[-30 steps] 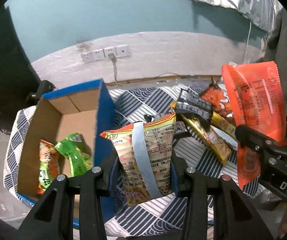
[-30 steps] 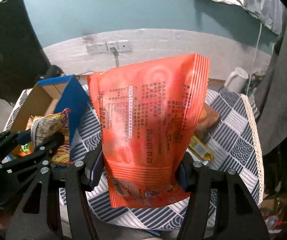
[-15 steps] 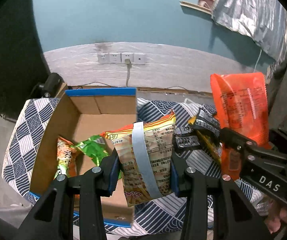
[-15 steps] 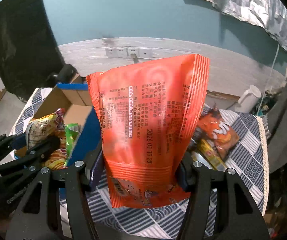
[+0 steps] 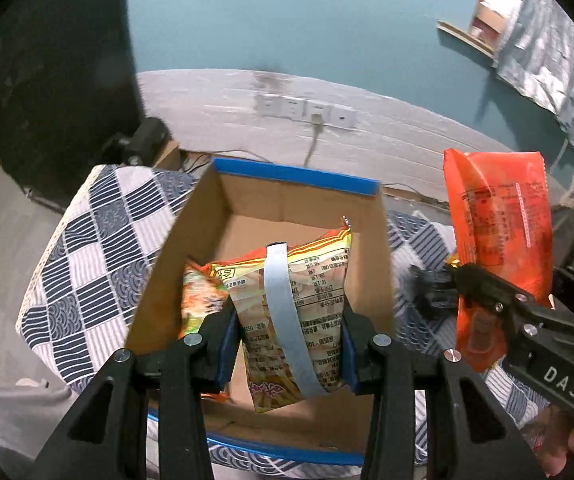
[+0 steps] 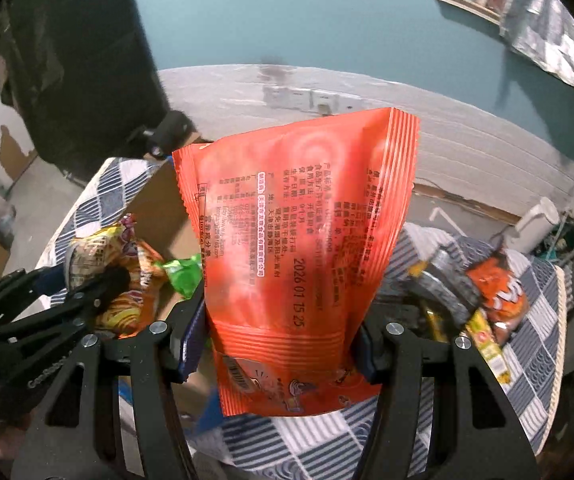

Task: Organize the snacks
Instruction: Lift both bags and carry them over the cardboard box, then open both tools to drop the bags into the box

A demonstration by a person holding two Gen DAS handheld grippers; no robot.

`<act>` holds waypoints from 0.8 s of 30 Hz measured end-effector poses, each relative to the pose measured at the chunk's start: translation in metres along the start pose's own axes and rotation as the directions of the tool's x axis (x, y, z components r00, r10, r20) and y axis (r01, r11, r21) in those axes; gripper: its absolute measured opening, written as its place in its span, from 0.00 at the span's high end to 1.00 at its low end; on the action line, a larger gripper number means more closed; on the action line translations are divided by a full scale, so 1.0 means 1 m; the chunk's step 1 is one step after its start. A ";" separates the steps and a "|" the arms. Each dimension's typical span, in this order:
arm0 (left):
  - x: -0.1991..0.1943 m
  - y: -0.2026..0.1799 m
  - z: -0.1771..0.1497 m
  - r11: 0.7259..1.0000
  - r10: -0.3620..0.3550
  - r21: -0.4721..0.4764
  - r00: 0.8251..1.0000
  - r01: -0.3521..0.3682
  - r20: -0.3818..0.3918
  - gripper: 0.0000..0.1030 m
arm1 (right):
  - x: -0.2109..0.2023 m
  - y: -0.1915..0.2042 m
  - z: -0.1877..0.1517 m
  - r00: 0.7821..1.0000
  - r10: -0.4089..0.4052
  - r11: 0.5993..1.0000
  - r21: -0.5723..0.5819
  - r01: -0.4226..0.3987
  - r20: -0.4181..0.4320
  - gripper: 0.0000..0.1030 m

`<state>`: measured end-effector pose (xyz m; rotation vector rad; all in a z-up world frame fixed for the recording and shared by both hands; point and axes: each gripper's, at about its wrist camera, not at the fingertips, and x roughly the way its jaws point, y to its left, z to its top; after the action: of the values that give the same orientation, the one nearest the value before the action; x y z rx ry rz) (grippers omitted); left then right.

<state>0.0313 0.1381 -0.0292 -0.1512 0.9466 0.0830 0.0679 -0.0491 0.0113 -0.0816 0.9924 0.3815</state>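
While my left tongs (image 5: 289,346) clamp the yellow-and-orange printed snack packet with a pale blue strip down its back (image 5: 295,316), the left wrist view shows that packet upright, its long axis running away from me, hanging right over the open brown cardboard box with blue-taped rims (image 5: 295,178). Its lower end dangles above the bare box floor, and another orange-and-green packet (image 5: 201,300) lies inside along the left wall. Off to the right, my right tongs (image 5: 483,292) carry the bright orange foil snack bag (image 5: 499,220), outside the box's right wall and above the blue-and-white patterned cloth on the tabletop (image 5: 99,240). From the right wrist view, my right tongs (image 6: 283,344) pinch that orange foil bag (image 6: 295,248) low on its sides, the bag standing tall between the jaws; the box (image 6: 159,204) lies to the left, where my left tongs (image 6: 99,288) hold their packet (image 6: 123,276) over it. Loose snacks, among them an orange crisp bag (image 6: 499,292), wait on the cloth at right. I judge the left hand nearer to a drop; the right must travel leftwards over the box wall.
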 end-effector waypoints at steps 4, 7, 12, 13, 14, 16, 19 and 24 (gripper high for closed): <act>0.006 0.017 0.000 0.999 0.038 -0.016 0.999 -0.038 0.002 0.59 | 0.014 0.024 0.007 1.000 0.023 0.999 -0.028 -0.023 -0.019 0.42; 0.013 0.031 0.000 0.998 0.043 -0.039 0.999 -0.044 -0.014 0.59 | 0.025 0.039 0.011 0.999 0.031 0.998 -0.046 -0.032 -0.032 0.42; 0.022 0.047 -0.002 0.996 0.053 -0.068 0.998 -0.054 -0.029 0.59 | 0.042 0.058 0.014 0.997 0.041 0.997 -0.069 -0.045 -0.059 0.42; 0.025 0.051 -0.002 0.996 0.045 -0.079 0.998 -0.048 -0.034 0.59 | 0.046 0.060 0.014 0.997 0.041 0.996 -0.071 -0.045 -0.065 0.42; 0.028 0.053 -0.003 0.995 0.040 -0.086 0.998 -0.044 -0.041 0.58 | 0.051 0.061 0.014 0.997 0.036 0.996 -0.074 -0.042 -0.073 0.42; 0.032 0.057 -0.005 0.995 0.039 -0.092 0.998 -0.044 -0.058 0.58 | 0.059 0.063 0.013 0.996 0.028 0.997 -0.075 -0.035 -0.086 0.42; 0.035 0.060 -0.008 0.994 0.056 -0.090 0.996 -0.062 -0.065 0.58 | 0.068 0.065 0.012 0.994 0.029 0.997 -0.075 -0.037 -0.107 0.42; 0.040 0.065 -0.008 0.992 0.077 -0.096 0.994 -0.085 -0.079 0.56 | 0.079 0.063 0.009 0.988 0.059 0.997 -0.042 -0.066 -0.146 0.38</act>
<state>0.0396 0.2012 -0.0723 -0.2085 1.0245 0.2007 0.0917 0.0333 -0.0422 -0.1222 1.1309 0.4614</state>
